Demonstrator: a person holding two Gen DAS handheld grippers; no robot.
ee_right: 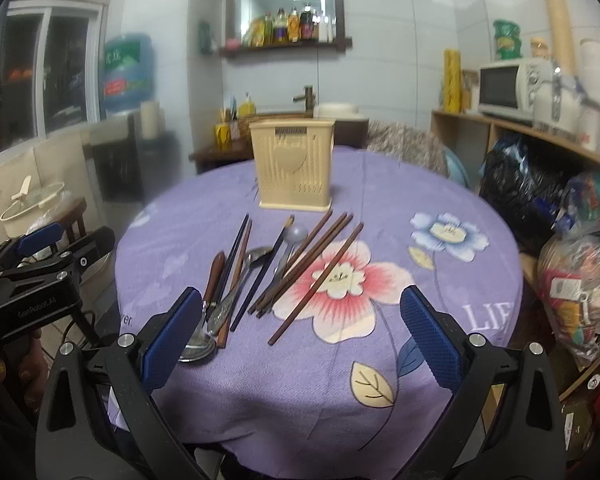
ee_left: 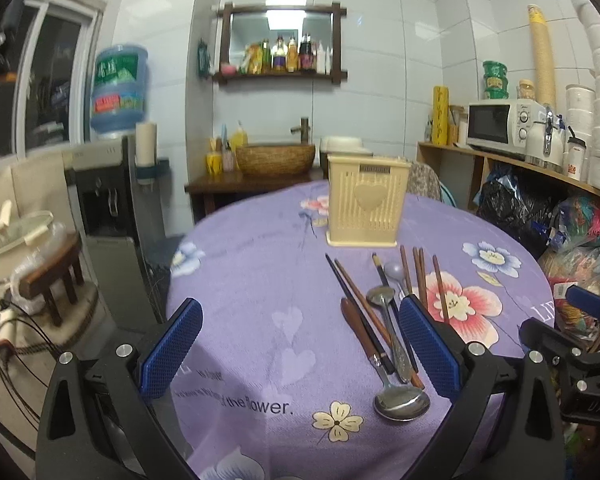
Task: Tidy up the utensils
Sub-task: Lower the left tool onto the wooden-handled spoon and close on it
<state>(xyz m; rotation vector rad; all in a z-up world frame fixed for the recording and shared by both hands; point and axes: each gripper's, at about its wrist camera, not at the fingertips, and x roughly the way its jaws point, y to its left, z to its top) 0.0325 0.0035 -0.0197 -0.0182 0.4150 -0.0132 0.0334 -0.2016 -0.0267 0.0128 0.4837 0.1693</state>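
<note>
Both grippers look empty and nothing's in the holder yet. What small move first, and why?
Probably ease the open right gripper forward and down onto the lone brown chopstick. It lies apart from the pile, nearest that gripper, and the cream holder stands just beyond.

table point(ee_right: 440, 280): purple floral cloth | utensil holder point(ee_right: 294, 168) | chopsticks point(ee_right: 316, 280) | spoons point(ee_left: 400, 400)

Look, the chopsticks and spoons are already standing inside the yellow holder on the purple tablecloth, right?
Not quite. The chopsticks and spoons lie flat on the purple tablecloth, in front of the yellow holder, not inside it. The right wrist view shows this best. Both grippers, left and right, are open and hold nothing.
</note>
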